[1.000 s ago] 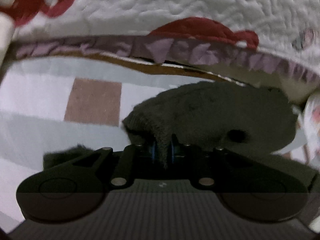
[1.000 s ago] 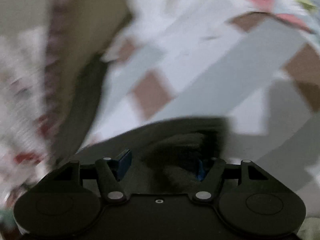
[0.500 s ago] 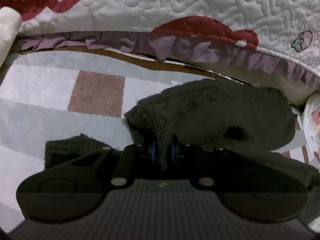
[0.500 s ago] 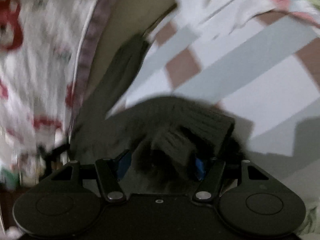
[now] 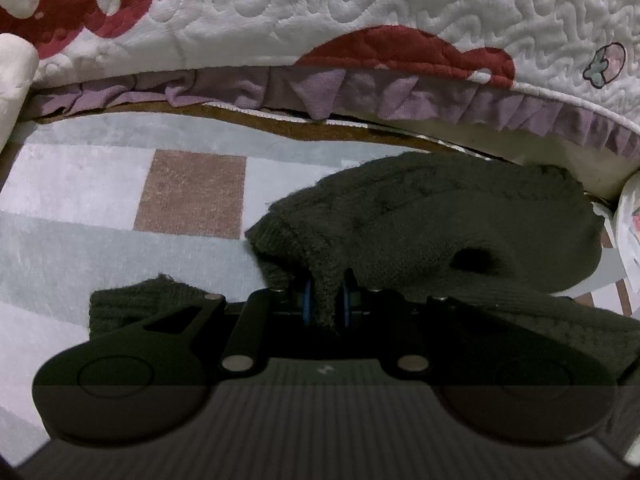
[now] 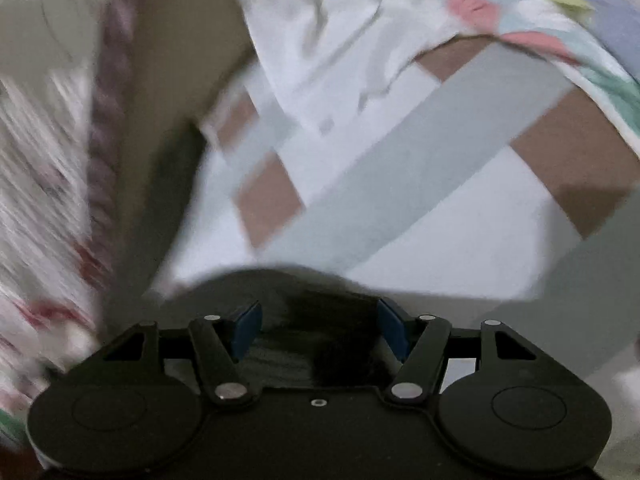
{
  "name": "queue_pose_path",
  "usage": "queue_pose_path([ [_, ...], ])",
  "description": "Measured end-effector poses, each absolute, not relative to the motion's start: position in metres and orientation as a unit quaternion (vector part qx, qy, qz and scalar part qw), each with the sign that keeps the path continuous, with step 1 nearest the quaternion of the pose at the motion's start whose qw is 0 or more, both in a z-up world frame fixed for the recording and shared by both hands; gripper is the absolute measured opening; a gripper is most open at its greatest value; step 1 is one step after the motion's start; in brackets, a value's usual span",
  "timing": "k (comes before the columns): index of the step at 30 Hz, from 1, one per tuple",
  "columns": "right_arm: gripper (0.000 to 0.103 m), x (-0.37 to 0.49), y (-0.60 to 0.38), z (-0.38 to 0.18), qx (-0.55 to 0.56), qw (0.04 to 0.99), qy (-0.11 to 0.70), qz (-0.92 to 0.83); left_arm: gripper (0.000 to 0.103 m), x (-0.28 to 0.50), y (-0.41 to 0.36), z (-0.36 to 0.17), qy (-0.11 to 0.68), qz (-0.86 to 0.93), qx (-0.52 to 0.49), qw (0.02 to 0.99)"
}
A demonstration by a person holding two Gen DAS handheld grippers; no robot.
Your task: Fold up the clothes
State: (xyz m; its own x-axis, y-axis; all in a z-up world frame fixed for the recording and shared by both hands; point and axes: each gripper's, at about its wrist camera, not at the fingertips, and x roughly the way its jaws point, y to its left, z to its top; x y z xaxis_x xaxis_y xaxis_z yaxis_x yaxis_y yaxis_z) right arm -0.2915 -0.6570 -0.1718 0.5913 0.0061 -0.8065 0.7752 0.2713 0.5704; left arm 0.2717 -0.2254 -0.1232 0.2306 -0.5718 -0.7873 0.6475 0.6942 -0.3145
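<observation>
A dark olive knitted sweater (image 5: 420, 216) lies bunched on the checked rug, just below the bed's edge. My left gripper (image 5: 325, 304) is shut on a fold of its knit, which hangs between the blue pads. The rest of the sweater spreads right and behind the gripper body. In the blurred right wrist view my right gripper (image 6: 320, 330) stands open, its blue pads (image 6: 246, 330) wide apart. Dark sweater fabric (image 6: 304, 308) lies between and under them, not pinched.
A white quilt with red shapes and a purple frill (image 5: 360, 92) hangs over the bed edge along the top. The rug (image 5: 80, 200) has grey, white and brown squares. A floral cloth (image 6: 540, 12) and white fabric (image 6: 320, 60) lie at the far side.
My left gripper keeps its hold and has barely moved. The right gripper swung quickly; the ribbed fold seen between its pads half a second ago has dropped lower.
</observation>
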Motion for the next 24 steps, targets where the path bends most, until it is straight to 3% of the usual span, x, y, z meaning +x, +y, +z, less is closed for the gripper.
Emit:
queue_pose_path([
  [2,0.074,-0.275,-0.662,-0.170,0.538,0.715,0.355,-0.269,0.013,0.271,-0.225,-0.124,0.482,-0.389,0.038,0.784],
  [4,0.062,-0.255,-0.659,-0.170,0.532,0.714,0.371,-0.264,0.013,0.269,-0.226,-0.124,0.477,-0.391,0.044,0.785],
  [5,0.047,-0.242,-0.655,-0.171,0.521,0.710,0.394,-0.262,0.013,0.268,-0.226,-0.123,0.475,-0.393,0.048,0.786],
  [6,0.039,-0.230,-0.652,-0.172,0.510,0.707,0.415,-0.261,0.013,0.266,-0.227,-0.123,0.469,-0.394,0.054,0.788],
  [8,0.028,-0.221,-0.647,-0.154,0.470,0.732,0.401,-0.286,0.013,0.263,-0.227,-0.122,0.459,-0.396,0.063,0.793],
  [12,0.016,-0.204,-0.637,-0.119,0.387,0.777,0.369,-0.333,0.008,0.254,-0.226,-0.111,0.411,-0.403,0.079,0.814],
  [19,0.014,-0.173,-0.620,-0.056,0.230,0.831,0.302,-0.406,0.008,0.258,-0.210,-0.042,0.306,-0.397,0.014,0.865],
  [22,0.016,-0.157,-0.623,-0.042,0.188,0.846,0.281,-0.412,0.009,0.266,-0.215,-0.038,0.290,-0.370,0.004,0.883],
  [23,0.023,-0.150,-0.629,-0.045,0.191,0.850,0.282,-0.402,0.010,0.271,-0.218,-0.044,0.294,-0.349,0.003,0.890],
  [24,0.048,-0.144,-0.638,-0.057,0.188,0.845,0.300,-0.400,0.021,0.279,-0.221,-0.056,0.323,-0.319,0.004,0.891],
])
